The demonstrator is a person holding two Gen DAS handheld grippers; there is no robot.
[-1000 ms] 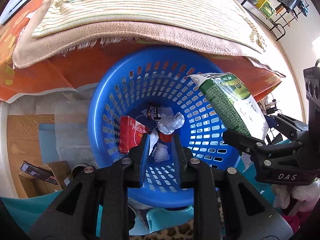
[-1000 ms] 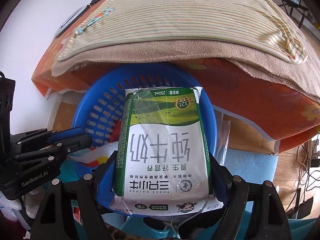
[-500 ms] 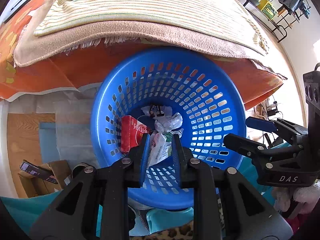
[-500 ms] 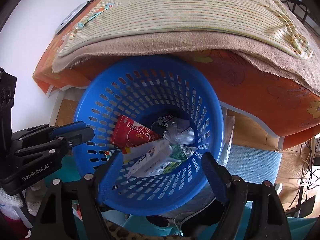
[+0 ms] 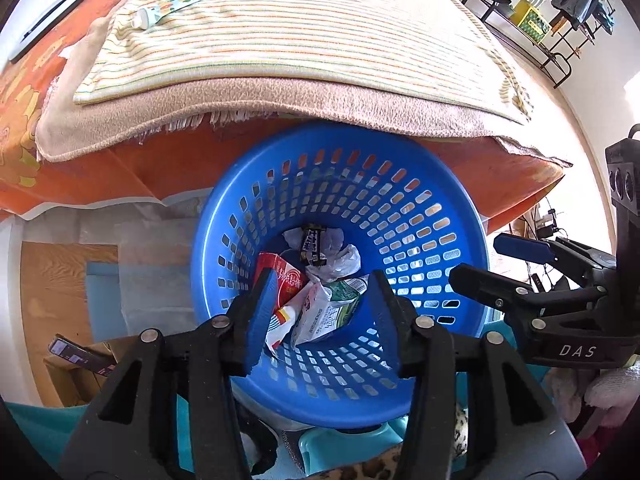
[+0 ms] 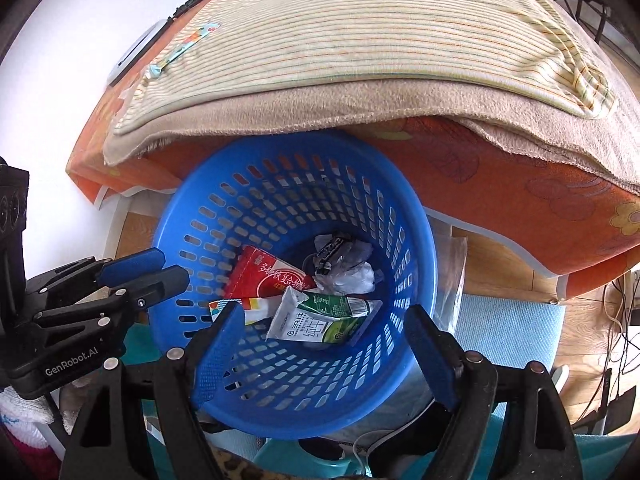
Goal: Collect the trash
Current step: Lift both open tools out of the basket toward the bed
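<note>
Both grippers parted and empty over the blue laundry-style basket [image 6: 408, 240] holding the trash.

The left gripper [image 5: 320, 312] and right gripper [image 6: 326, 356] hover above the basket's near rim, jaws apart, grasping nothing; at the bottom lie a green-and-white milk carton [image 6: 320, 318], a red packet [image 6: 268, 276], a crumpled clear plastic wrapper [image 6: 348, 274] and a black wrapper [image 5: 312, 245]; the basket sits just beside a striped-blanket-covered bed [image 6: 360, 40]; a tube [image 5: 176, 2] rests on the blanket.

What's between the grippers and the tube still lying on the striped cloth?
Nothing visible. The tube lies exposed on the striped cloth beyond the blue basket. Left gripper and right gripper hover over the basket, jaws open and empty; the path over its rim looks clear.
</note>
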